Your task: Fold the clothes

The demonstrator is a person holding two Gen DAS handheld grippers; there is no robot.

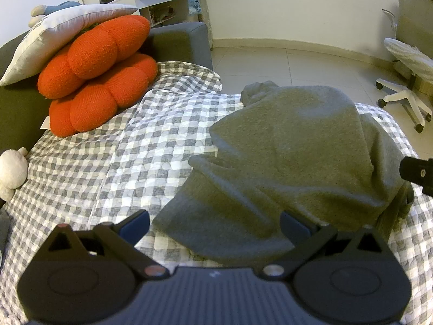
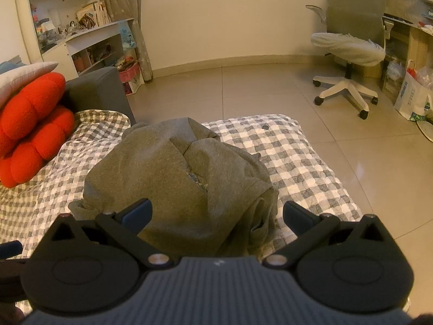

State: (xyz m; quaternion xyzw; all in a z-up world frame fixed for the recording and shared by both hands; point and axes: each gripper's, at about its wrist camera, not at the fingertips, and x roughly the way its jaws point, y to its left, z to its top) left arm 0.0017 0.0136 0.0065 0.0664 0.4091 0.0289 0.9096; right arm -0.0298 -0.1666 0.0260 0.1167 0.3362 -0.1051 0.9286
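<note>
A grey sweatshirt (image 1: 295, 157) lies in a folded, rumpled bundle on the grey-and-white checked blanket (image 1: 108, 162). My left gripper (image 1: 215, 224) is open just above the bundle's near left edge, nothing between its fingers. In the right wrist view the same grey sweatshirt (image 2: 173, 170) fills the middle, with a thick fold along its right side. My right gripper (image 2: 216, 216) stands open over its near edge, holding nothing. A black part of the right gripper (image 1: 416, 172) shows at the right edge of the left wrist view.
Two orange cushions (image 1: 100, 78) and a white pillow (image 1: 54, 35) are stacked on the dark sofa arm (image 1: 178, 40) at the left. A white plush toy (image 1: 10, 170) sits at the blanket's left edge. An office chair (image 2: 349, 46) stands on the tiled floor (image 2: 243, 92); shelves (image 2: 81, 35) line the back wall.
</note>
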